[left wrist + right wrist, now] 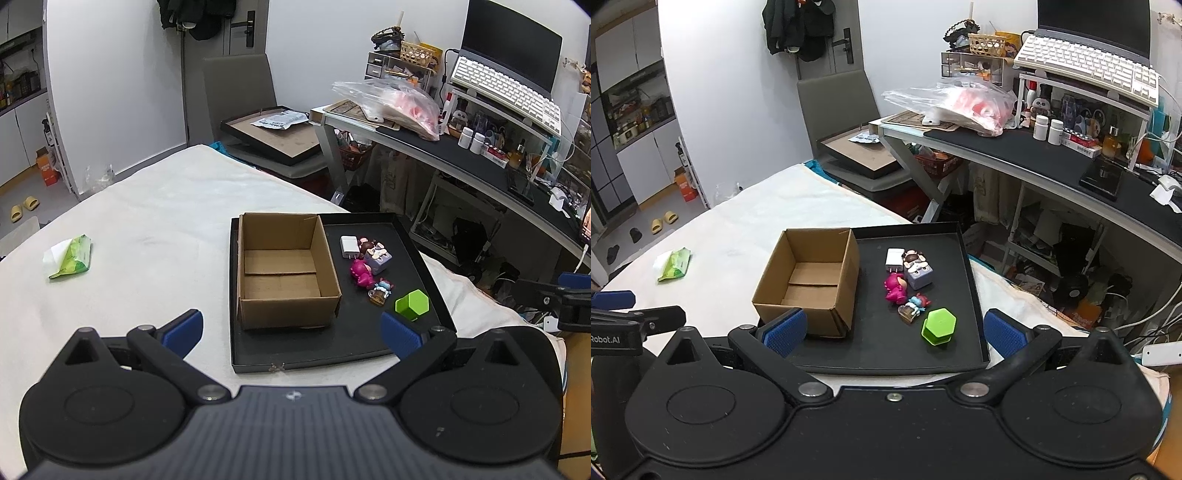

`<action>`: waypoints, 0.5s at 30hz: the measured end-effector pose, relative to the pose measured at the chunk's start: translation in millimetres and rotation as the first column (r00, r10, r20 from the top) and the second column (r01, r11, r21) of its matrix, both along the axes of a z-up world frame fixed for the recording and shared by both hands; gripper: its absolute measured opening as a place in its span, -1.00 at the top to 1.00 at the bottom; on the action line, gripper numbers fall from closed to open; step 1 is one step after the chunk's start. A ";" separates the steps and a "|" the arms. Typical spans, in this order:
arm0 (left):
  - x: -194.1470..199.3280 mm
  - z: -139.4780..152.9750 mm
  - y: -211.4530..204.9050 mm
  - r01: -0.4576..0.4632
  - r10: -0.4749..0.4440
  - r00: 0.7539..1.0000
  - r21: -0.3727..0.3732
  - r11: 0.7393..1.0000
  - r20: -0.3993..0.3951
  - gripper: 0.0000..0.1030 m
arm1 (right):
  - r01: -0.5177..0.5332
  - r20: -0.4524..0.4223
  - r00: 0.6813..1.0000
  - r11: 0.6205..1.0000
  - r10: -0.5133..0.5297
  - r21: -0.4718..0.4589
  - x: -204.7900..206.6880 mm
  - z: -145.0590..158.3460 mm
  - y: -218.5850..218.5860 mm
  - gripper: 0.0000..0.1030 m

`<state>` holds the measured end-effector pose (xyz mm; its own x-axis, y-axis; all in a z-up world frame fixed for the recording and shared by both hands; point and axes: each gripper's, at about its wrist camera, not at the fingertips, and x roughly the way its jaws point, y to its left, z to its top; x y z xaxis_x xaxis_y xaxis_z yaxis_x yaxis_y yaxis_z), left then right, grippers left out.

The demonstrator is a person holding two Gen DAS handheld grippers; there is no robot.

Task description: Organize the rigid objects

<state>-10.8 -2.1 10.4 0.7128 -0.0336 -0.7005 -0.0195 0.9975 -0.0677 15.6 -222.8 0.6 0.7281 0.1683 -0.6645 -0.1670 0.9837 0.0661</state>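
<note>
From left to right, the empty cardboard box (812,280) sits mid-frame on the black tray (975,295), the toys cluster beside it, and the right gripper (894,332), spread wide and empty like the left gripper (291,332), should probably descend squarely over the green hexagonal block (938,326).

Both wrist views face forward, sharing the tray (417,254).

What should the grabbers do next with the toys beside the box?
Probably the right gripper should reach down for the green block. Both grippers are open and hold nothing, the cardboard box is empty, and the block is the nearest toy on the black tray, apart from the other toys.
</note>
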 end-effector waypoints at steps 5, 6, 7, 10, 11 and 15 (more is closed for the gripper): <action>-0.2 -0.1 1.0 0.000 0.000 1.000 -0.001 1.000 0.001 -0.97 | 0.002 0.002 1.000 1.000 -0.002 -0.008 -0.6 -0.4 0.4 -1.00; -0.1 -0.1 1.2 0.001 -0.001 1.000 -0.002 1.000 0.000 -0.97 | 0.001 0.001 1.000 1.000 -0.001 -0.006 -0.5 -0.5 0.2 -1.00; -0.2 -0.2 0.4 0.000 0.000 1.000 0.000 1.000 0.000 -0.97 | 0.001 -0.003 1.000 1.000 -0.001 -0.004 0.1 -0.4 0.2 -1.00; -0.2 -0.3 0.8 0.000 0.000 1.000 -0.001 1.000 0.000 -0.97 | 0.003 -0.007 1.000 1.000 -0.003 -0.004 0.6 -0.7 -1.4 -1.00; 0.2 0.3 2.0 -0.001 0.001 1.000 -0.001 1.000 0.000 -0.97 | 0.003 -0.007 1.000 1.000 -0.003 -0.004 0.7 -0.5 -1.5 -1.00; 0.2 0.6 4.0 0.002 -0.002 1.000 -0.008 1.000 -0.004 -0.97 | -0.002 -0.002 1.000 1.000 0.002 -0.006 0.7 0.1 -2.1 -1.00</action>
